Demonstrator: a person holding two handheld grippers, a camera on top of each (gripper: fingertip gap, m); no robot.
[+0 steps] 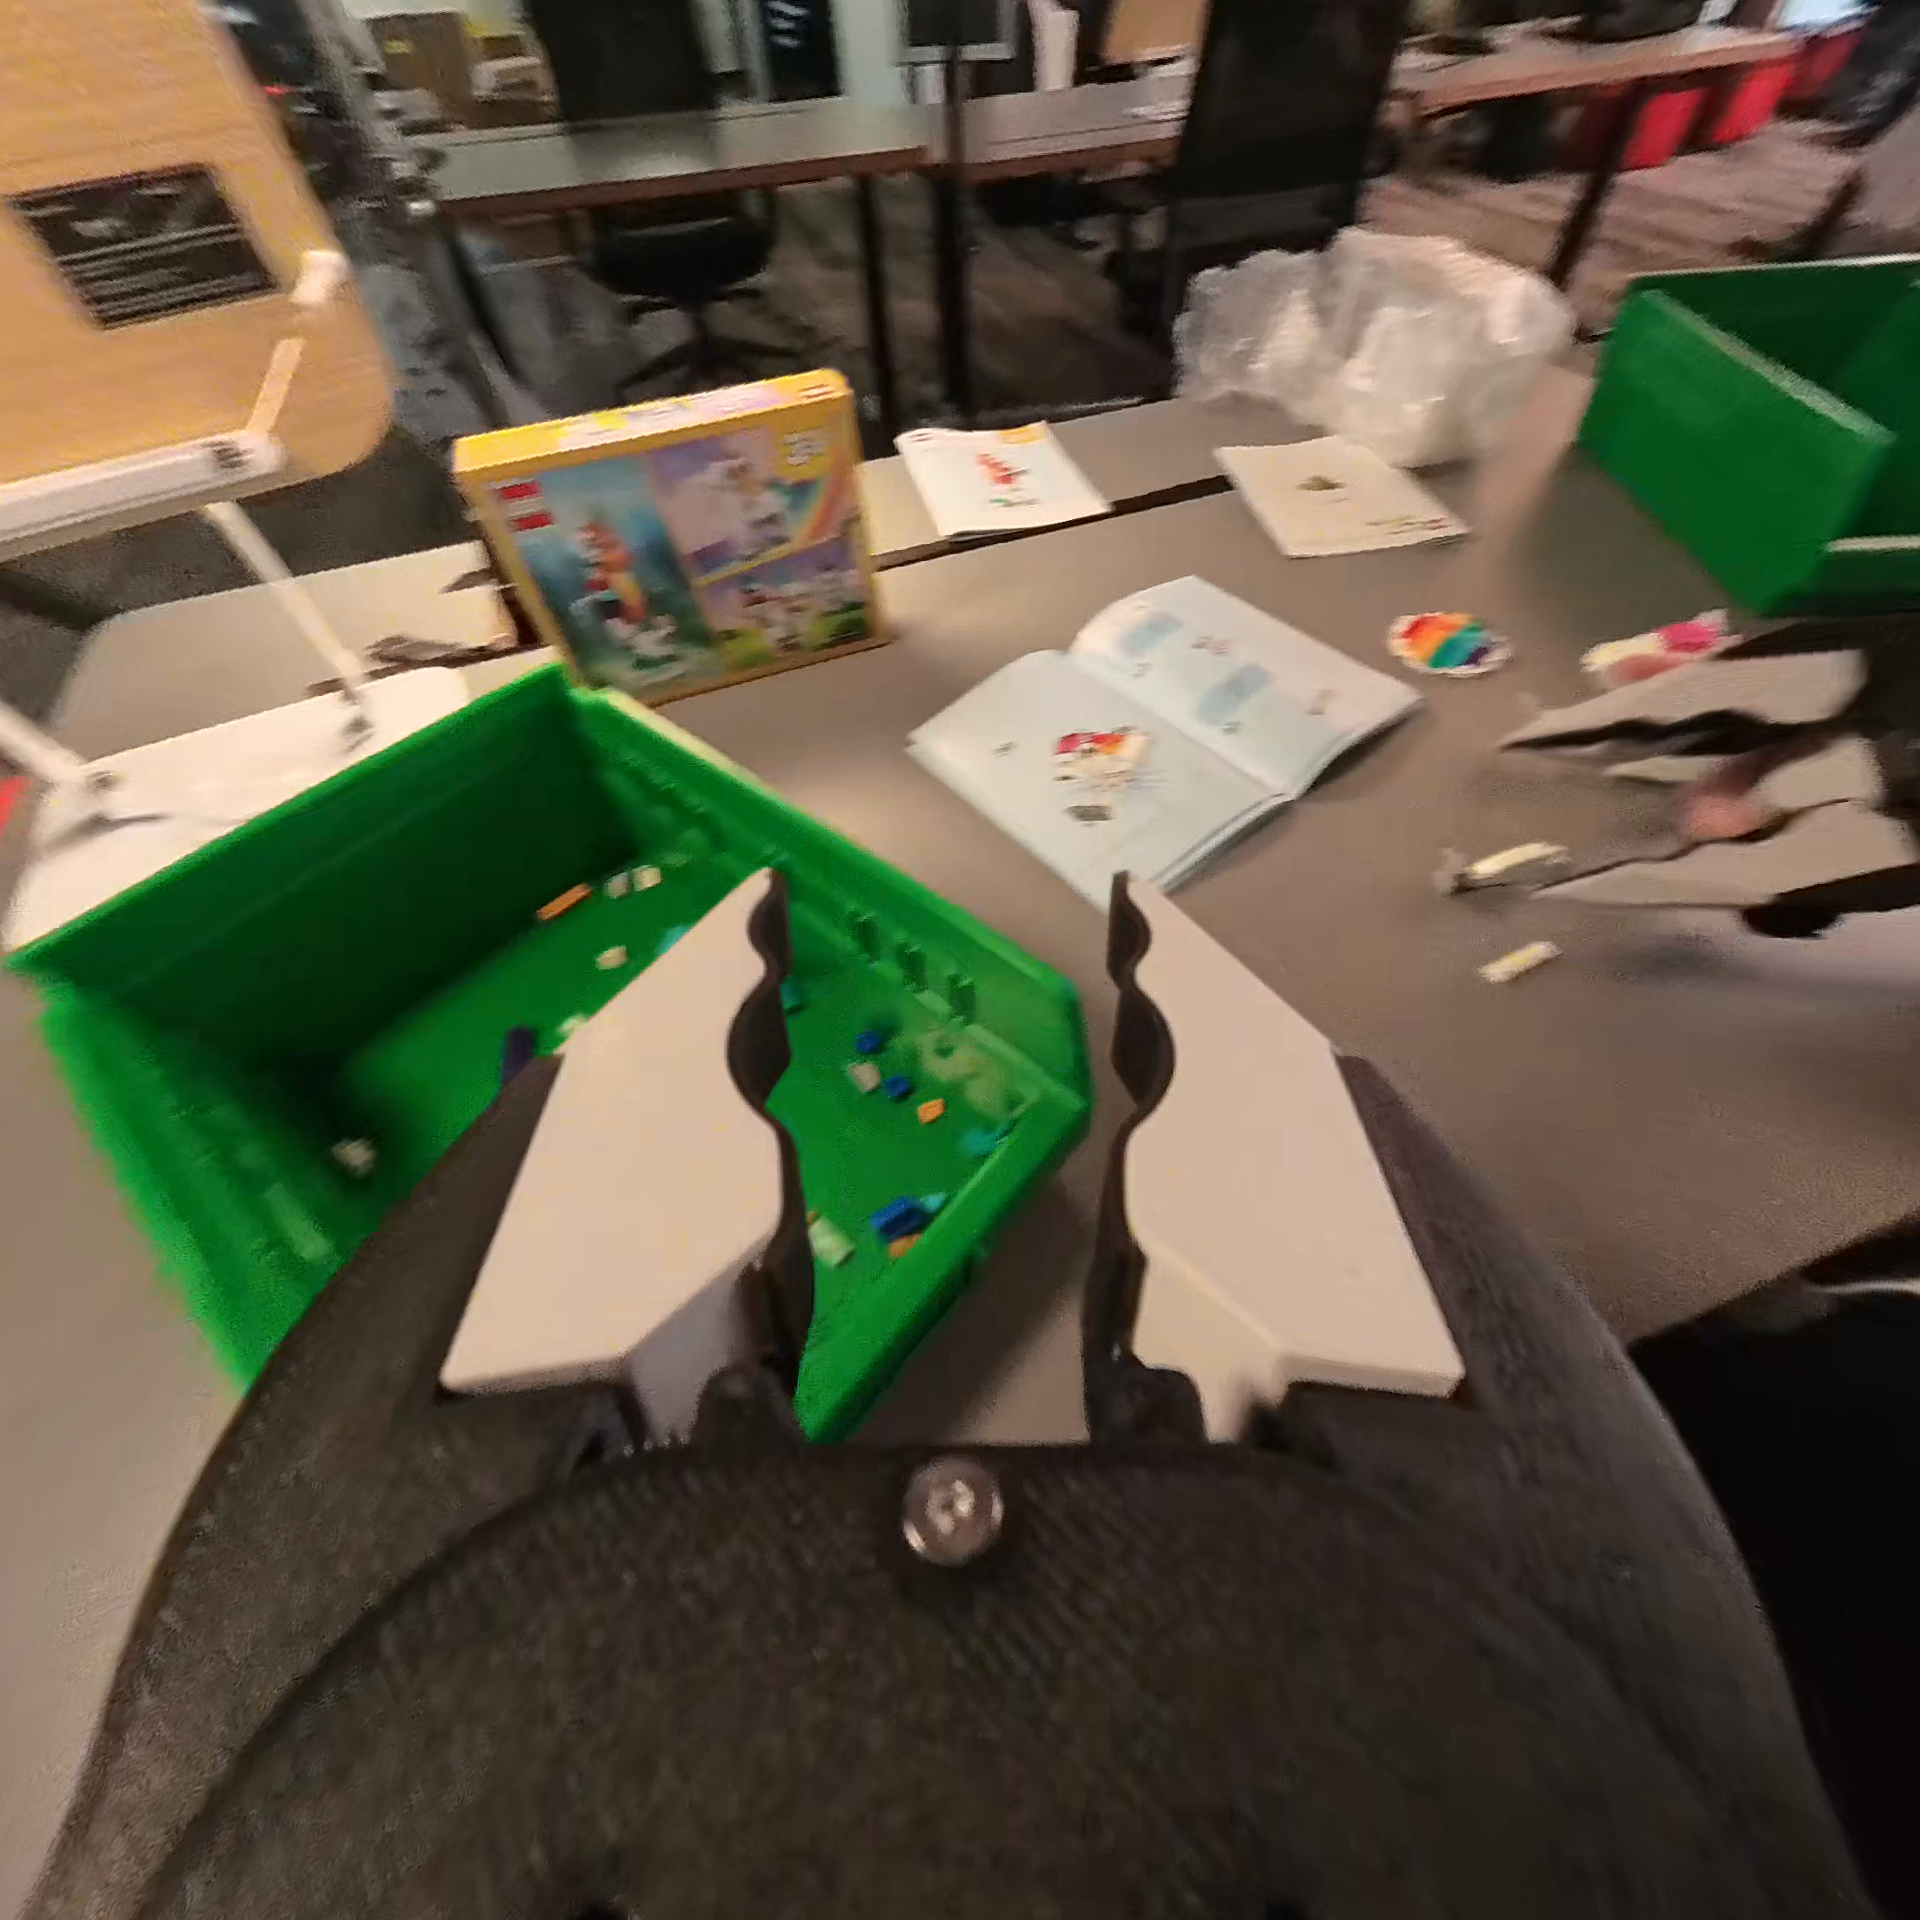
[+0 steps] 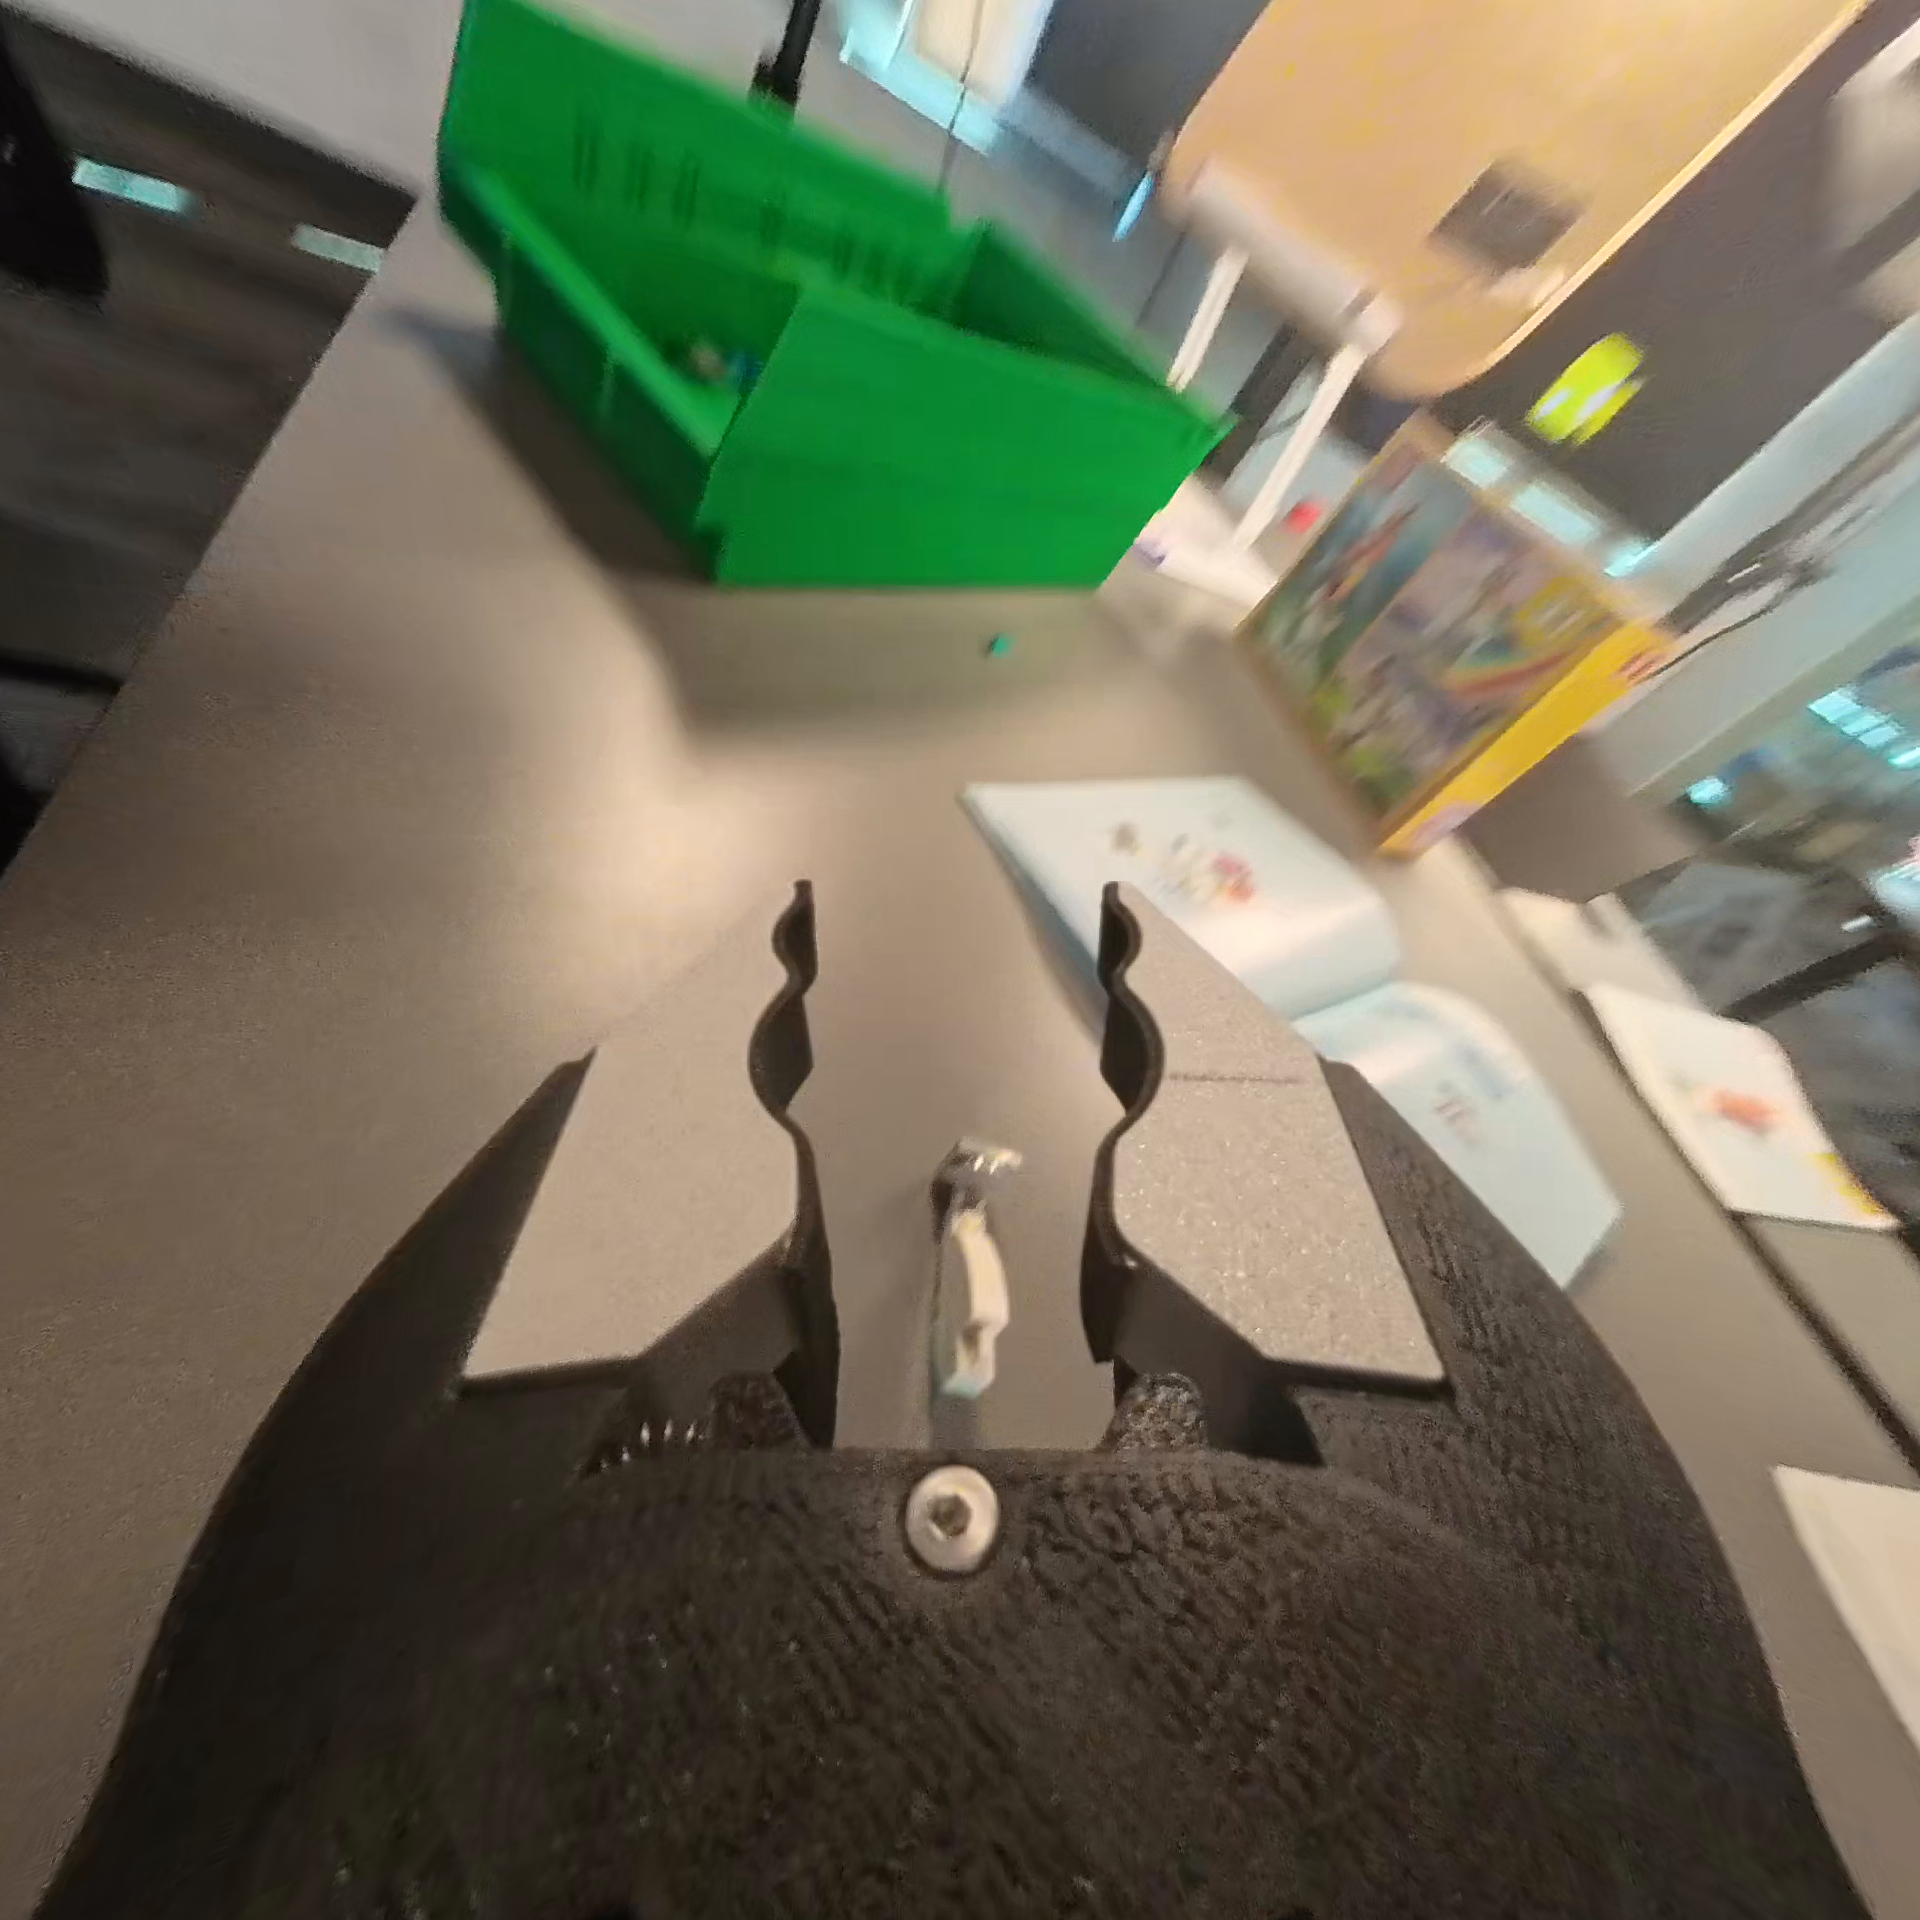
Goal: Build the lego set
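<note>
My left gripper (image 1: 943,883) is open and empty, held above the near right corner of a green bin (image 1: 312,935) with several small loose bricks on its floor. My right gripper (image 2: 954,894) is open above the grey table; a small white and grey lego piece (image 2: 971,1278) lies on the table between its fingers, untouched. In the left wrist view the right gripper (image 1: 1538,810) shows blurred at the right edge, with that piece (image 1: 1501,864) and a small white brick (image 1: 1519,961) near it. An open instruction booklet (image 1: 1164,727) lies mid-table; it also shows in the right wrist view (image 2: 1247,894).
The yellow lego box (image 1: 675,540) stands behind the bin. A second green bin (image 1: 1756,436) is at far right. Two closed booklets (image 1: 997,483), a crumpled clear bag (image 1: 1382,332), a rainbow build (image 1: 1449,644) and a pink and white build (image 1: 1662,644) lie farther back. A white lamp base (image 1: 239,748) stands left. The grippers' ends are close to 25 cm from one another.
</note>
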